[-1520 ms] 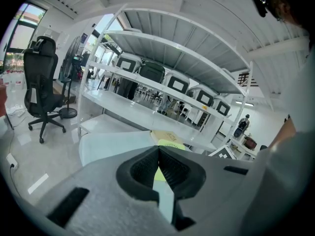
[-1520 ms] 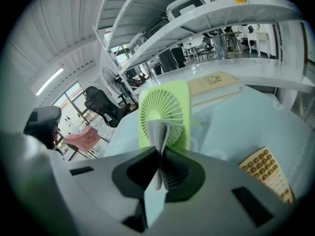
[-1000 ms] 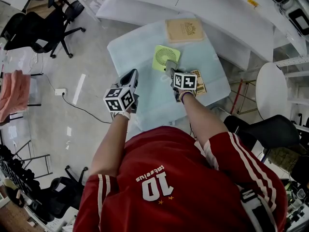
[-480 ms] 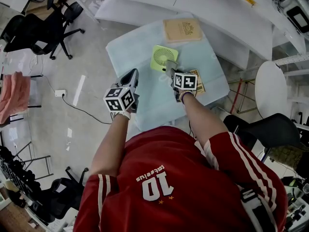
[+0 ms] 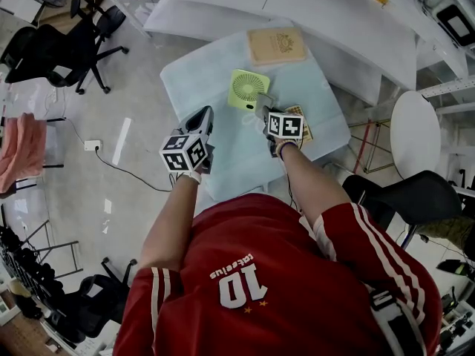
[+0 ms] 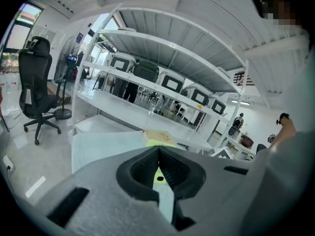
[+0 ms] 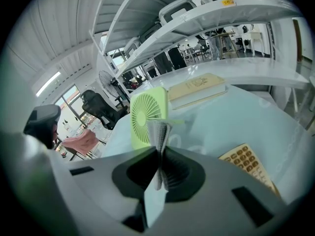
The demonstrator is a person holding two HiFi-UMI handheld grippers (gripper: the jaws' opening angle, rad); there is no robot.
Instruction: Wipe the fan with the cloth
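Cloth (image 7: 158, 134), soft and limp, pinched in the right gripper (image 7: 160, 150) near the green desk fan (image 7: 146, 116) on the tabletop (image 5: 194, 80); fan probably light, best steadied by its frame. Left gripper (image 6: 158, 154) clenched, empty.

A pale table (image 5: 223, 162) holds a tan book (image 5: 276, 45) at its far edge and a tan calculator (image 5: 306, 130) near its right edge. Black office chairs (image 5: 44, 50) stand far left; a pink towel (image 5: 21, 148) hangs at the left edge; a white power strip (image 5: 93, 142) lies on the floor (image 5: 133, 87) between towel and table. White shelving (image 5: 334, 10) runs behind; a round white table (image 5: 415, 136) sits at right.
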